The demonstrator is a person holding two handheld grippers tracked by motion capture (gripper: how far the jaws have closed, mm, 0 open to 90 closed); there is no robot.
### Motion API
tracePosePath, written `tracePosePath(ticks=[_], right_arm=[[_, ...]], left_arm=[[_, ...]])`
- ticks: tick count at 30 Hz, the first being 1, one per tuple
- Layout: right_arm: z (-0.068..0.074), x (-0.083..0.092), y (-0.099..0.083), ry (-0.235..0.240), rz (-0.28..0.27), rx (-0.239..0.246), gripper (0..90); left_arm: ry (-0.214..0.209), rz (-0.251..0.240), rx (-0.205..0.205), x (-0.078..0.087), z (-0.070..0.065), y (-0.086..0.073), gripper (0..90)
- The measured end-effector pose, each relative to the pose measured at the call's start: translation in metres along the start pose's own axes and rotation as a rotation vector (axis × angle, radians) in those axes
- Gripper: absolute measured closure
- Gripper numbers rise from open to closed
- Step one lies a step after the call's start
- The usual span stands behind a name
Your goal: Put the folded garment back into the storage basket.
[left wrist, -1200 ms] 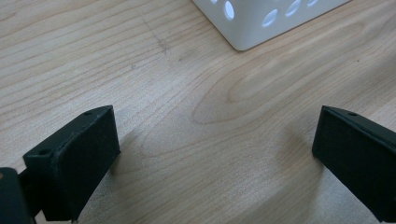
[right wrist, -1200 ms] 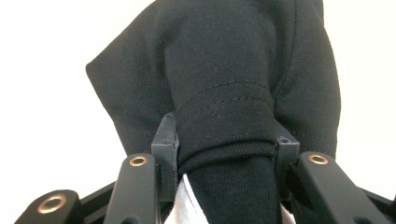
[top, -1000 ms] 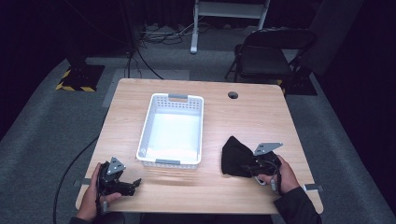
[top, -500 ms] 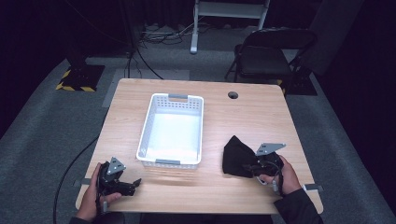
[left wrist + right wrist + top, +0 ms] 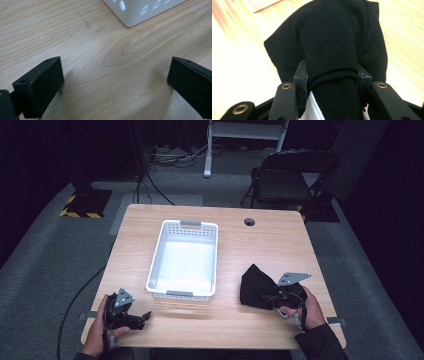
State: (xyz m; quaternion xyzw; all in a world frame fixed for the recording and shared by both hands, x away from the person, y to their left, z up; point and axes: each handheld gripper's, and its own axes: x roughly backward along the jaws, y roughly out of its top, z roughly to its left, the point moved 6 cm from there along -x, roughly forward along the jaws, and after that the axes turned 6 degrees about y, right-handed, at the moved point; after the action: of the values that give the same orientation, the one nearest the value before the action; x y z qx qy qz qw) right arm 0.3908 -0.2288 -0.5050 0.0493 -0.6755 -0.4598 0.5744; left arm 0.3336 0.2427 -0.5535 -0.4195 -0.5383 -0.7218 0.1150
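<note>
Near the table's [image 5: 210, 330] front edge, right gripper [image 5: 276, 296] stays clamped on black garment [image 5: 254, 285], barely shifted; lift toward white basket [image 5: 165, 251] seems pending; left gripper [image 5: 141, 316] rests, jaws apart

Wide-spread tongs [image 5: 113, 87] over bare wooden table [image 5: 82, 45], white basket corner [image 5: 140, 11] beyond

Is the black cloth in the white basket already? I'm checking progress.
No: the black cloth lies on the table to the right of the white basket, clamped in the right tongs.
</note>
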Motion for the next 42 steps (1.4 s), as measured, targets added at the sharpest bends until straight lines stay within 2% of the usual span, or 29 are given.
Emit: tracePosePath(ticks=[19, 42], right_arm=[[0.005, 0.008, 0.01, 0.01, -0.02, -0.006, 58.3], [0.005, 0.026, 0.035, -0.037, -0.038, 0.007, 58.3]], left_arm=[[-0.001, 0.0, 0.0, 0.0, 0.0, 0.0, 0.6], [-0.001, 0.0, 0.0, 0.0, 0.0, 0.0, 0.6]])
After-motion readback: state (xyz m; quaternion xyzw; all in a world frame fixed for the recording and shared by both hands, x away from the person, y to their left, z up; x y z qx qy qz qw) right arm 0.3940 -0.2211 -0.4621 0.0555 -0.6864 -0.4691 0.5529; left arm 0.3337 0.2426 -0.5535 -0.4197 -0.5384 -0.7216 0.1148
